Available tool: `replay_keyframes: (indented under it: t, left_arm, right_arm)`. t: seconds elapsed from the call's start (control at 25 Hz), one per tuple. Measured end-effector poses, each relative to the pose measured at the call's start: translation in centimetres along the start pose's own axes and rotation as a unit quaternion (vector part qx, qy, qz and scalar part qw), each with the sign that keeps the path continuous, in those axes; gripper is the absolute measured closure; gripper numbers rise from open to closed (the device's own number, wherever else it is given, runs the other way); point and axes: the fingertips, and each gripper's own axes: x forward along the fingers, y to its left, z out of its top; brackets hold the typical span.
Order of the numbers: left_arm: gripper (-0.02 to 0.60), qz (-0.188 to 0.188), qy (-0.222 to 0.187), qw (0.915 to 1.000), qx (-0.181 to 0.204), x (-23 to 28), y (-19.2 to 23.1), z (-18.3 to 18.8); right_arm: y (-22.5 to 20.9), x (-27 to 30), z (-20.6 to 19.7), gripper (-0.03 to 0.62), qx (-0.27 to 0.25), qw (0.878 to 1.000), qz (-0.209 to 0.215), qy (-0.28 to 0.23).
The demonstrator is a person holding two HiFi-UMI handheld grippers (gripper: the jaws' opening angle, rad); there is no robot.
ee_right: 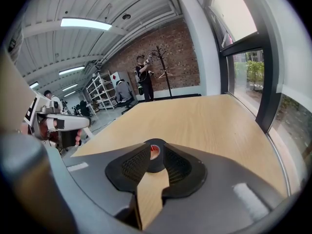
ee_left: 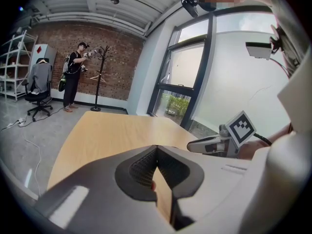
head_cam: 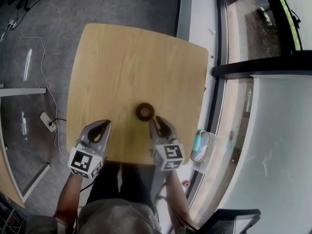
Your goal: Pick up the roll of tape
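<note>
roll of tape: dark, perhaps red-cored | right gripper ajar, empty | left gripper closed

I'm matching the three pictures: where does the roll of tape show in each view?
Head view: roll of tape mid-picture, just ahead of the right gripper.
Left gripper view: not in it.
Right gripper view: low centre, at the jaws' tips.
Shared landmark: the wooden table.

Black roll of tape with red inner core, pale wood-grain table, dark grey floor, red-brown brick wall
</note>
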Motion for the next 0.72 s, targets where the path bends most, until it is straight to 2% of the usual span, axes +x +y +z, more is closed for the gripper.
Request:
replay_keyframes:
  t: [0.12, 0.24, 0.48, 0.72]
  left_arm:
    - [0.581, 0.001, 0.0, 1.0, -0.004, -0.3, -0.1, 0.1]
    - [0.581, 0.0, 0.001, 1.0, -0.003, -0.3, -0.4, 0.1]
    - [0.581, -0.002, 0.003, 1.0, -0.003, -0.3, -0.9, -0.4]
    - [0.581, -0.001, 0.004, 1.0, -0.005, -0.4, -0.8, -0.4]
  right_arm:
    - [-0.1, 0.6, -0.4, 0.429, -0.007, 1.0, -0.002, 0.014]
    - [-0.8, 1.4, -0.5, 0.391, -0.017, 0.999, -0.022, 0.026]
    - [-1.4, 3.1, -0.3, 0.365, -0.013, 0.999, -0.032, 0.038]
    - [-1.6, 3.9, -0.8, 0.37, -0.022, 0.998, -0.036, 0.055]
